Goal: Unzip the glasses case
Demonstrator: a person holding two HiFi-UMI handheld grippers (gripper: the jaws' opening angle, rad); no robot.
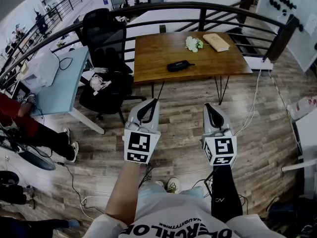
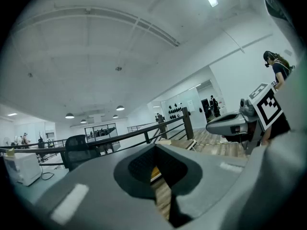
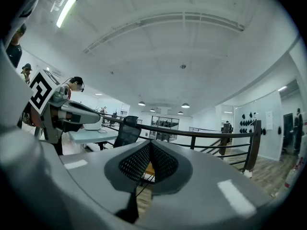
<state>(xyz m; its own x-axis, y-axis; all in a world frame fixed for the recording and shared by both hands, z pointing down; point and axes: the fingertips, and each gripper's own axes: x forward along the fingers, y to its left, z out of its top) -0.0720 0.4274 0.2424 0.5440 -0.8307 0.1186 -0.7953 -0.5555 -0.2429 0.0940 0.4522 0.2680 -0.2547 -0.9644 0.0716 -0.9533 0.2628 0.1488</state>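
Observation:
A black zipped glasses case lies near the front edge of a brown wooden table, well ahead of both grippers. My left gripper and right gripper are held side by side over the floor, short of the table, both shut with nothing between the jaws. In the left gripper view the shut jaws point level toward the railing, and the right gripper shows at the side. In the right gripper view the jaws are closed too, with the left gripper at the left.
On the table also lie a white flower bunch and a tan box. A black office chair stands left of the table beside a light blue desk. A dark curved railing runs behind. Cables trail on the wood floor.

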